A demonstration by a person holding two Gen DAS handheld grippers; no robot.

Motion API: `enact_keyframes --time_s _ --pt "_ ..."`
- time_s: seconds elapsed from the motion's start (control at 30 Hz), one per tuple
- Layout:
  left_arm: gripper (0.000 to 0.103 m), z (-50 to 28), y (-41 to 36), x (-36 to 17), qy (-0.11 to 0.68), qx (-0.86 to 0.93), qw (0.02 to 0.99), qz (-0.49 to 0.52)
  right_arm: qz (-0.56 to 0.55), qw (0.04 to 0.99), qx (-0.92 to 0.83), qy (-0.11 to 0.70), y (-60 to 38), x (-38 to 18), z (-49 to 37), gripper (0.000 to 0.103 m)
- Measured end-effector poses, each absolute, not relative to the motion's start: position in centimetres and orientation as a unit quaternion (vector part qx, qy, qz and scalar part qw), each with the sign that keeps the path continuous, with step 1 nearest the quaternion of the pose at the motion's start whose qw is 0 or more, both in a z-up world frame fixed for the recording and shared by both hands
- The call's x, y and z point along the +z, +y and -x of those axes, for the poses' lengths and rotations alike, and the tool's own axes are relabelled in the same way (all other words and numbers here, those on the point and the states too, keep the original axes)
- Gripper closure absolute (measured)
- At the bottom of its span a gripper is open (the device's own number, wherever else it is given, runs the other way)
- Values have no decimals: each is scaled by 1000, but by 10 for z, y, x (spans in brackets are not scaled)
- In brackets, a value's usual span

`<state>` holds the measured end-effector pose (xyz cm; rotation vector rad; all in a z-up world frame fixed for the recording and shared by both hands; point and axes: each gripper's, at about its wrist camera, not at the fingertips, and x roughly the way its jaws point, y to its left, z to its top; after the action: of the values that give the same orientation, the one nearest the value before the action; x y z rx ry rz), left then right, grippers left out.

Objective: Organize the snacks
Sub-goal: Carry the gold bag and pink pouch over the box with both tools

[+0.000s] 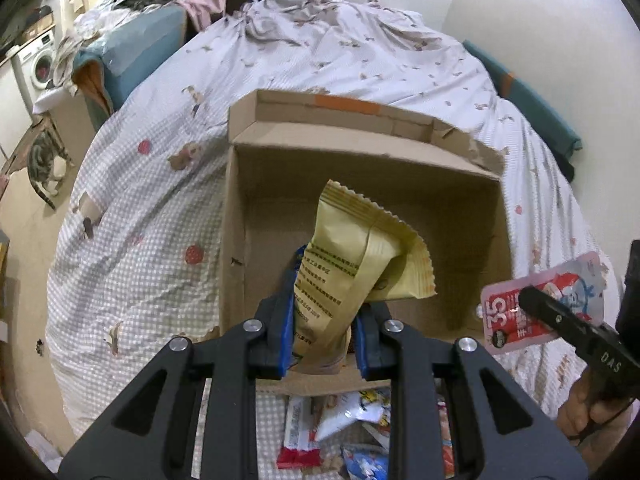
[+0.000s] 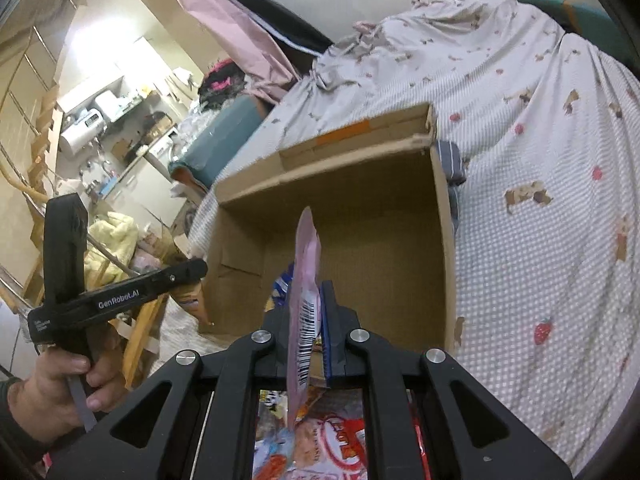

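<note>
An open cardboard box [image 1: 472, 168] [image 2: 444, 216] stands on the bed. My left gripper [image 1: 324, 336] is shut on a tan snack packet [image 1: 340, 264], which sticks up over the box's near wall. My right gripper [image 2: 310, 336] is shut on a thin pink pouch [image 2: 306, 280], seen edge-on above the box's near side; in the left wrist view that pink pouch [image 1: 568, 288] hangs to the right of the box, with one right finger [image 1: 560, 316] across it. Part of a blue wrapper [image 2: 282, 284] shows behind the pouch, inside the box.
Loose snack packets [image 1: 344, 420] [image 2: 320, 436] lie on the checked bedspread [image 1: 132, 240] in front of the box. A person's hands [image 2: 60, 384] [image 1: 588, 408] hold the grippers. A cat [image 1: 44, 164] stands on the floor at the left, beyond the bed's edge.
</note>
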<state>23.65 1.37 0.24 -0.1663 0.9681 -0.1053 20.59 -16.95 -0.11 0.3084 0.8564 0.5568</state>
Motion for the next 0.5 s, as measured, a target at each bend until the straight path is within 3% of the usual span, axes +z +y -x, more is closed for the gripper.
enact_keyframes --time_s 0.23,0.5 --pt "82 -247 23 -15 477 -39 869 121 -157 854 266 419 -167 -18 -212 94" --pt "81 -248 8 -28 492 -30 866 83 -154 848 250 441 -168 -30 -220 94"
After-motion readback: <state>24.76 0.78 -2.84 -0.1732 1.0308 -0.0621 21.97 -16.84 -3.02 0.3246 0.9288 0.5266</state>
